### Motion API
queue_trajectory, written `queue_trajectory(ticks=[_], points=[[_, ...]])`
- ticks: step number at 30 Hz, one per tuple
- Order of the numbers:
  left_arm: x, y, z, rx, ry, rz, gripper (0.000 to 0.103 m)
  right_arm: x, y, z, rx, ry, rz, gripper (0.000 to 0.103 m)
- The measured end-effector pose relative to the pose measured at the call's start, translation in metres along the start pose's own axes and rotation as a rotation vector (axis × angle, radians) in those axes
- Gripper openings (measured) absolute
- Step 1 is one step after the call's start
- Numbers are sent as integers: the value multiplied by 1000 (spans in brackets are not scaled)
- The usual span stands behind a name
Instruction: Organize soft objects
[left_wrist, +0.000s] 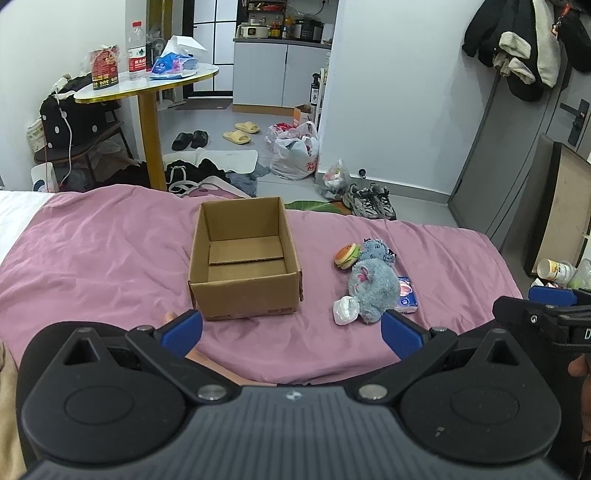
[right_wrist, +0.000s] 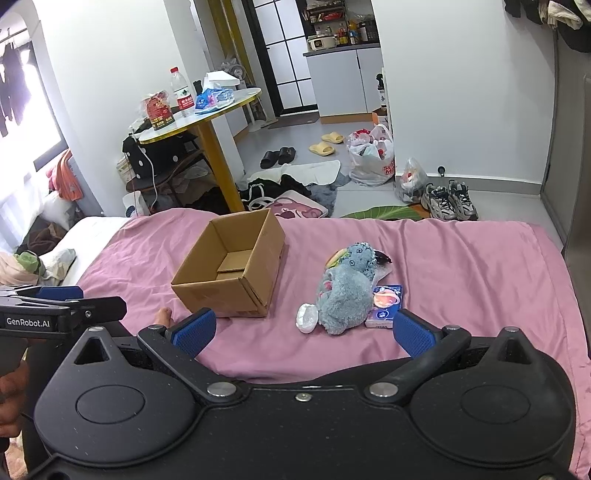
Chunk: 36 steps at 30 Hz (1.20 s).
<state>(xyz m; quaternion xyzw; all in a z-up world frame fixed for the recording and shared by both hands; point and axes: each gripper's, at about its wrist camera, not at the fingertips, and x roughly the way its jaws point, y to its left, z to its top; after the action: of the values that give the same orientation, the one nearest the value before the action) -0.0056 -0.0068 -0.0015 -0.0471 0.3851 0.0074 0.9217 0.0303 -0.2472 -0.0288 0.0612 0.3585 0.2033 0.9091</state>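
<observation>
An open, empty cardboard box (left_wrist: 243, 258) (right_wrist: 229, 269) stands on the pink bedsheet (left_wrist: 92, 258) (right_wrist: 461, 277). To its right lies a cluster of soft things: a grey-blue plush (left_wrist: 375, 290) (right_wrist: 343, 295), a smaller blue plush (left_wrist: 376, 251) (right_wrist: 360, 256), a burger toy (left_wrist: 347, 255) (right_wrist: 336, 257), a white crumpled wad (left_wrist: 345, 310) (right_wrist: 307, 317) and a blue tissue pack (left_wrist: 406, 295) (right_wrist: 386, 306). My left gripper (left_wrist: 291, 332) is open, hanging near the box's front. My right gripper (right_wrist: 303, 332) is open just short of the plush pile, holding nothing.
A toe (left_wrist: 170, 316) (right_wrist: 164, 315) pokes out near the box's front left corner. Beyond the bed's far edge are a round table (left_wrist: 147, 86) with a bottle, clothes, slippers, bags and sneakers (left_wrist: 369, 201) on the floor. A white pillow (right_wrist: 85, 236) lies left.
</observation>
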Motion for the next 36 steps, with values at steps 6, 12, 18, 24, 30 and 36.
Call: queue_trajectory(ticks=[6,12,18,24,30,36], points=[[-1,-1,-1,2,0,2,102,0,2,2,-4,2,-12,103],[-1,0,-1,1,-3,0,102,-3,1,3,-11,0,-20,103],[-2,0,0,1,-3,0,102,-3,1,1,-15,-2,-24,103],[-3,1,0,-1,-3,-1,102,-2,0,0,-15,-1,-20,103],[-3,2,0,0,-4,-1,102,-2,-1,0,-13,-2,-19,103],[-3,2,0,-1,-4,-2,102,-1,-1,0,-15,1,-21,103]])
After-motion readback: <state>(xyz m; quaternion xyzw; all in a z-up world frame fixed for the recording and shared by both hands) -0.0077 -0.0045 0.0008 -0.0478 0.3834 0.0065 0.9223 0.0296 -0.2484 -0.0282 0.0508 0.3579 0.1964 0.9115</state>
